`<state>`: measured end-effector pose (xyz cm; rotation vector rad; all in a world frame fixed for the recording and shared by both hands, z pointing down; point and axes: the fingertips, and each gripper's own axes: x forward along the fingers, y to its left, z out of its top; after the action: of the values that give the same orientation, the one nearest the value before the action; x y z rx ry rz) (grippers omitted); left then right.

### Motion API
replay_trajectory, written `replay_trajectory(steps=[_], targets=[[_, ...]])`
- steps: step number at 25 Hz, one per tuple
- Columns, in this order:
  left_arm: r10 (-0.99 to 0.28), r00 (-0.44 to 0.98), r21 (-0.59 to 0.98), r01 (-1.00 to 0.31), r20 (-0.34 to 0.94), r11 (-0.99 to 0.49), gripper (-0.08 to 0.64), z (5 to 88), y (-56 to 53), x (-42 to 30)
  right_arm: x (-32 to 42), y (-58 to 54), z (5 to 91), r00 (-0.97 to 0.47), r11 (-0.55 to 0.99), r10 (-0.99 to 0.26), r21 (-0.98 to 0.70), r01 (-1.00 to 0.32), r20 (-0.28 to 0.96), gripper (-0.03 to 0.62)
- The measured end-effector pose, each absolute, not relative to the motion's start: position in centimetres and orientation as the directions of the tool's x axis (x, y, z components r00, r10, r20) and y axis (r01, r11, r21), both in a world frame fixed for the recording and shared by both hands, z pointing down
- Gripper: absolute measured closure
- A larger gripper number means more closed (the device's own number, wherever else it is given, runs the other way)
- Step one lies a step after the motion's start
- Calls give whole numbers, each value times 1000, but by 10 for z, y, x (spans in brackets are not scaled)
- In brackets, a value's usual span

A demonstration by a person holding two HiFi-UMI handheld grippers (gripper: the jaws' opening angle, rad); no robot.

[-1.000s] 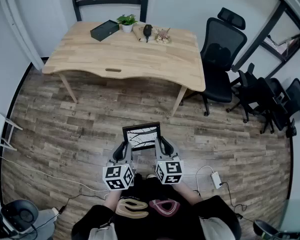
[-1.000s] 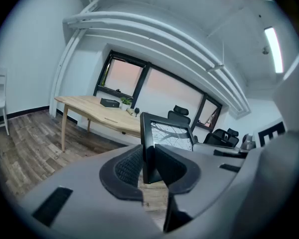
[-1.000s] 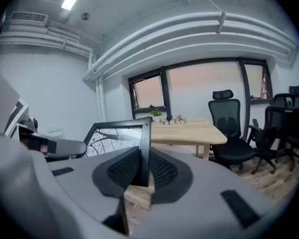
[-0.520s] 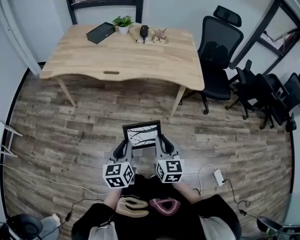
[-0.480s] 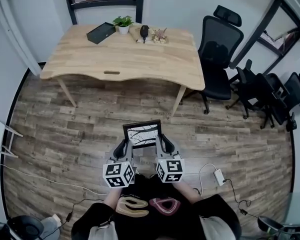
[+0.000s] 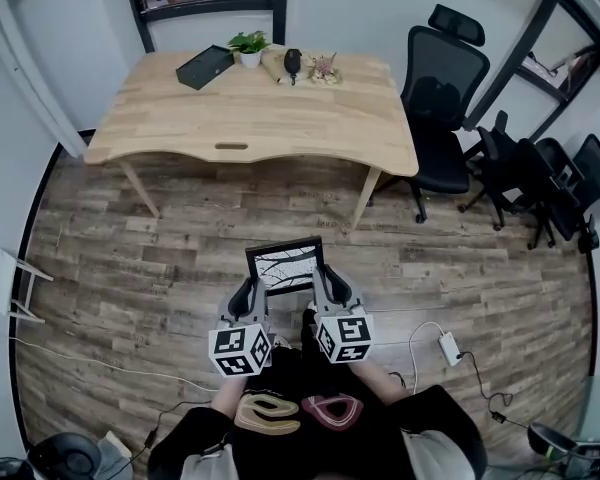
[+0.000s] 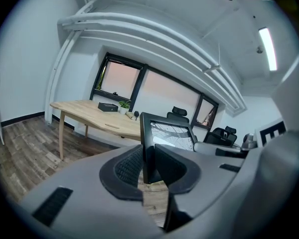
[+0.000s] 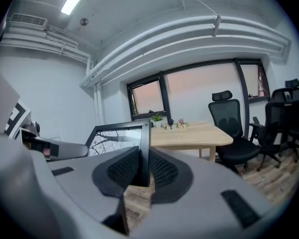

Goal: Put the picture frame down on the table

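Note:
A black picture frame (image 6: pixel 284 264) with a white branch print is held in the air over the wood floor, in front of the person's body. My left gripper (image 6: pixel 246 298) is shut on its left edge and my right gripper (image 6: pixel 324 290) is shut on its right edge. The left gripper view shows the picture frame (image 7: pixel 162 136) edge-on between the jaws; the right gripper view shows the picture frame (image 8: pixel 127 136) the same way. The wooden table (image 6: pixel 250 113) stands well ahead, some floor between it and the frame.
At the table's far edge sit a black box (image 6: pixel 207 66), a potted plant (image 6: pixel 250 46), a dark object (image 6: pixel 293 63) and a small dried bouquet (image 6: pixel 327 69). Black office chairs (image 6: pixel 446 98) stand to the right. Cables and a white power adapter (image 6: pixel 448 348) lie on the floor.
The table has shifted slightly in the head view. The frame and both grippers keep the same hold and the same place before the body.

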<state>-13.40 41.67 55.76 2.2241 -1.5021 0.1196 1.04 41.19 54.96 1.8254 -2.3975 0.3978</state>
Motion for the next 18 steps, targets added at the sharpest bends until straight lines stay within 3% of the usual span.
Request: replay_trajectory(steps=[18], targets=[[-862, 370, 304, -914, 348, -270, 477, 566, 354, -121, 23, 343, 561, -296, 263, -919, -154, -952, 261, 518]])
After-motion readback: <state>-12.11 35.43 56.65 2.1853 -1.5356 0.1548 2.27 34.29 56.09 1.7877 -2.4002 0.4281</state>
